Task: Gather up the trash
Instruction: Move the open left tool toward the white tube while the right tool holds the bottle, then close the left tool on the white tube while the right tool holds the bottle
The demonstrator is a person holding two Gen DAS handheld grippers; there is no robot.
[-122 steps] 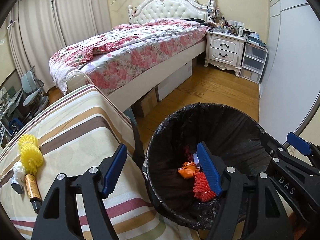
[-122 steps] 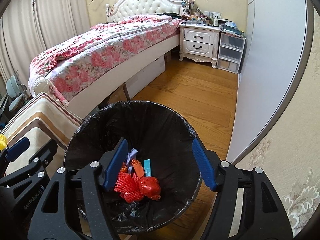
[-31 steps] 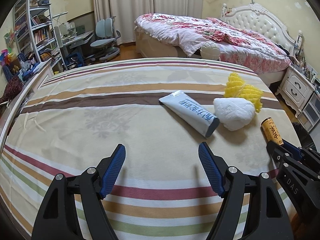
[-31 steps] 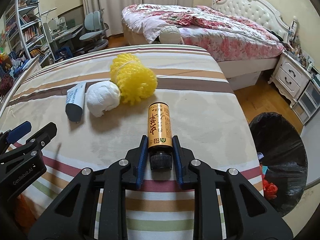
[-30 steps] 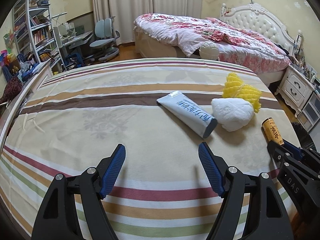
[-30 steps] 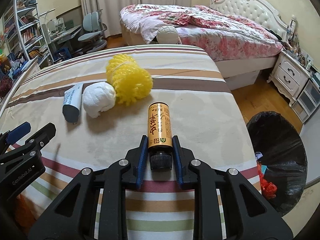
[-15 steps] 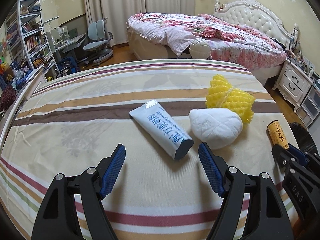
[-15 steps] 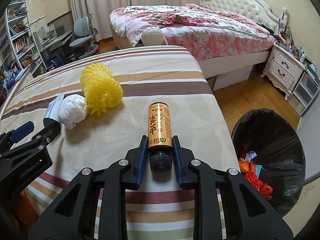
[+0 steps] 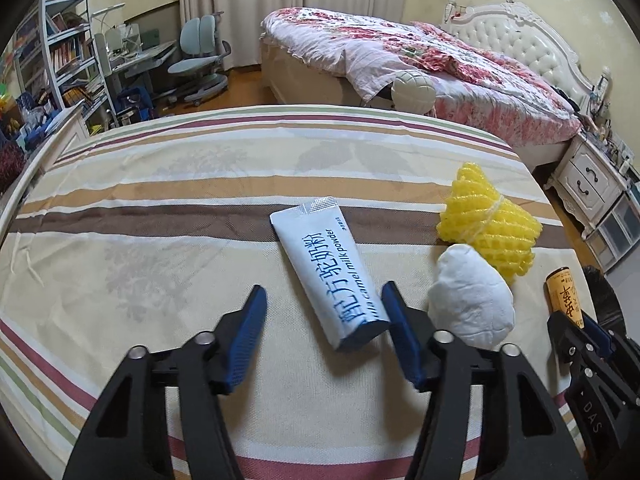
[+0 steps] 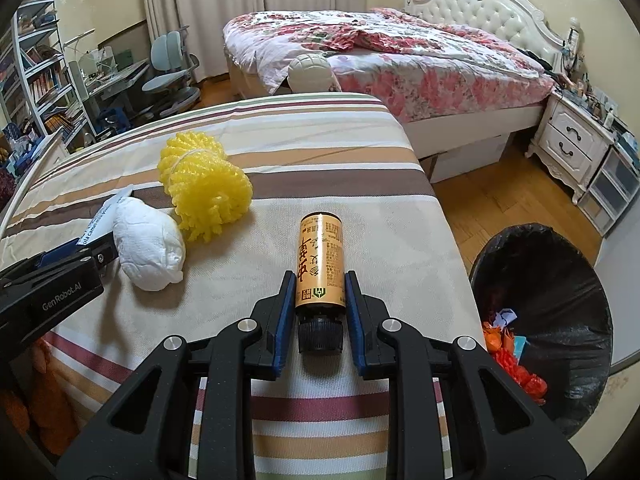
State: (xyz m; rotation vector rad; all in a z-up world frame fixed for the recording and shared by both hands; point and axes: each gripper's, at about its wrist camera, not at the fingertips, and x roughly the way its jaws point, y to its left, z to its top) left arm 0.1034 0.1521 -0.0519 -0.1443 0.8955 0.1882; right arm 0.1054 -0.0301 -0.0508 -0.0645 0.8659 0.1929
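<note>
My right gripper [image 10: 320, 284] is shut on a small gold-labelled bottle [image 10: 320, 256] with a black cap, held over the striped bedspread [image 10: 280, 160]. The bottle also shows in the left wrist view [image 9: 564, 296]. My left gripper [image 9: 324, 320] is open, its fingers on either side of the near end of a white camel milk powder tube [image 9: 332, 272] lying on the spread. A crumpled white tissue wad [image 9: 472, 304] and yellow foam fruit netting [image 9: 488, 232] lie right of the tube. The black-lined trash bin [image 10: 552, 320] stands on the floor at right.
The bin holds red and orange scraps [image 10: 516, 364]. A second bed with a floral quilt [image 10: 380, 52] stands behind, a white nightstand [image 10: 576, 148] at the far right. A desk, chairs [image 9: 200, 56] and bookshelves fill the far left.
My left gripper has moved forward to the white tube, which now lies between its open fingers. My right gripper keeps its hold on the bottle and has swung slightly toward the bin.
</note>
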